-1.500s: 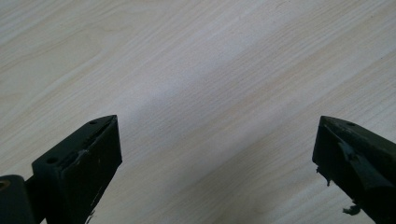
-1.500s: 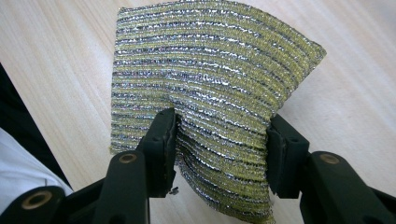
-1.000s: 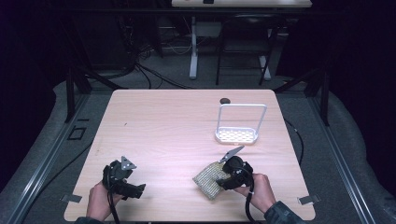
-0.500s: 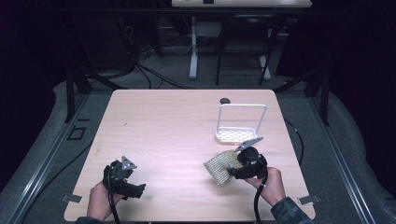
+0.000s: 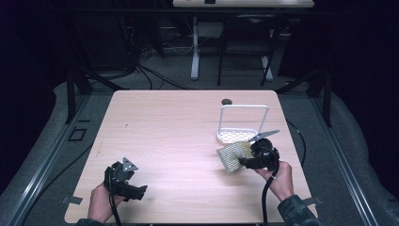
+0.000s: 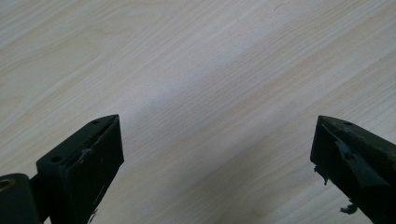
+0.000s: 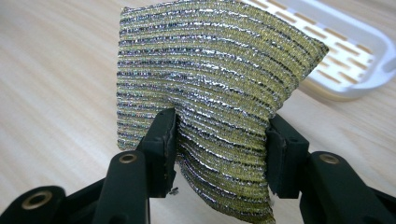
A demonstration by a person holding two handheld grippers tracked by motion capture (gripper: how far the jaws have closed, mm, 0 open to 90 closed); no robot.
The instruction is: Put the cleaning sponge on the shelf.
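A gold-and-silver striped scouring sponge [image 5: 232, 155] [image 7: 210, 93] is pinched between the jaws of my right gripper [image 5: 244, 162] [image 7: 219, 140], held up off the table just in front of a white slotted holder with a wire frame [image 5: 239, 135] [image 7: 345, 70]. My left gripper [image 5: 134, 190] [image 6: 215, 158] rests at the near left of the table, jaws wide apart over bare wood.
The light wooden table [image 5: 179, 127] has a small dark round object [image 5: 226, 101] near its far edge behind the holder. A cable trails from each gripper toward the near edge. Dark floor, table legs and cables lie beyond.
My right gripper has carried the sponge to the right and farther away, up to the front of the white holder. The left gripper has stayed put.
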